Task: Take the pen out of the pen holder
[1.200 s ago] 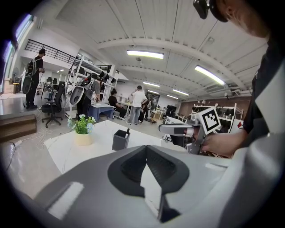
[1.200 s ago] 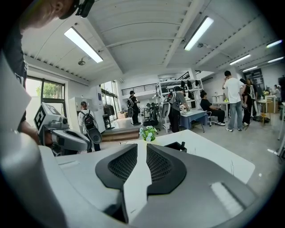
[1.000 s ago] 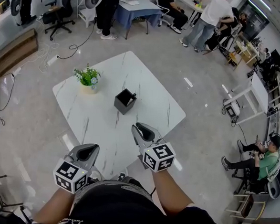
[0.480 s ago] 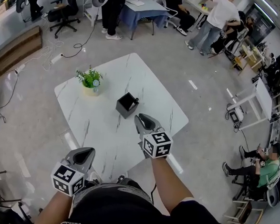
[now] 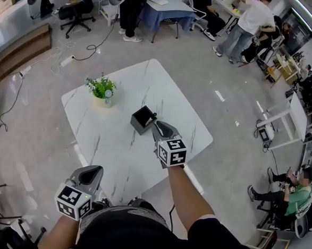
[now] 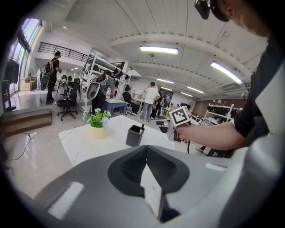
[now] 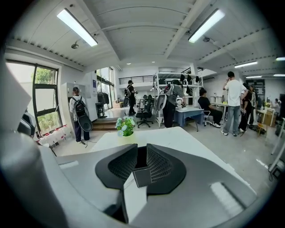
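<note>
Black square pen holder (image 5: 141, 120) stands upright approx. mid white marble table (image 5: 117, 150), open top up. Dark pen (image 5: 154, 116) inside, tip poking above rim at the holder's right corner.

White marble-pattern table (image 5: 112, 139) sits cornerwise on a glossy grey floor (image 5: 32, 139). Potted plant (image 5: 101, 88), green leaves with pale flowers in a cream pot, stands upright near one corner of it. Beyond: blue-draped table (image 5: 169, 8) with people standing round it, and a person in a white shirt (image 5: 248, 21) further along. Black office chair (image 5: 81, 9) nearby, and a cable with power strip (image 5: 69, 61) loose on the floor. Low wooden step (image 5: 17, 53) along one wall. Seated person in a green top (image 5: 296, 190) well apart, past a white desk (image 5: 285, 111). Overhead, strip lights (image 7: 78, 26). Window (image 7: 44, 95) with a backpack-wearing person (image 7: 76, 113) beside it.
</note>
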`<state>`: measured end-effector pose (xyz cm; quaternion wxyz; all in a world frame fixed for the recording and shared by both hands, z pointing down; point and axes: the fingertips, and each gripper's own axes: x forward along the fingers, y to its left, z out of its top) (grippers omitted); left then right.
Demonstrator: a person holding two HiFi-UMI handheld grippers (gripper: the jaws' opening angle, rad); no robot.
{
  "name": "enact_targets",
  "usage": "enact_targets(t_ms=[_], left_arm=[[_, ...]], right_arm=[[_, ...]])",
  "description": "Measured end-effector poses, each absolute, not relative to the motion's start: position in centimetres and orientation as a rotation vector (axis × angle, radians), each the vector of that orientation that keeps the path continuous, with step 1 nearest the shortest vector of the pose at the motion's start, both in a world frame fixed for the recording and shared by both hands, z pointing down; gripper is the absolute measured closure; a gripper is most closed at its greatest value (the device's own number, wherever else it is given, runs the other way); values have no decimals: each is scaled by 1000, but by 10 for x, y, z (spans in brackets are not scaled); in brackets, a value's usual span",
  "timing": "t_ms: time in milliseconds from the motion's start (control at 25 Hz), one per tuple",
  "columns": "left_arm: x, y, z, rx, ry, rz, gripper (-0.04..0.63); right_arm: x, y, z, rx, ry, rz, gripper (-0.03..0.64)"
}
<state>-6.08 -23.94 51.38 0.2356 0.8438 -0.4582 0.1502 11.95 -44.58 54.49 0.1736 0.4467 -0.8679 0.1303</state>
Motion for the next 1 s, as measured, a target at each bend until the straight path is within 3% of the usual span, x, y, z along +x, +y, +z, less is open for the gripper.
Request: enact_targets(t_ms=[1000], left_arm=[[-75,-243,527,2218,-1312,445,538]], right_arm=[[120,-512,606,1243,-2350,449,560]])
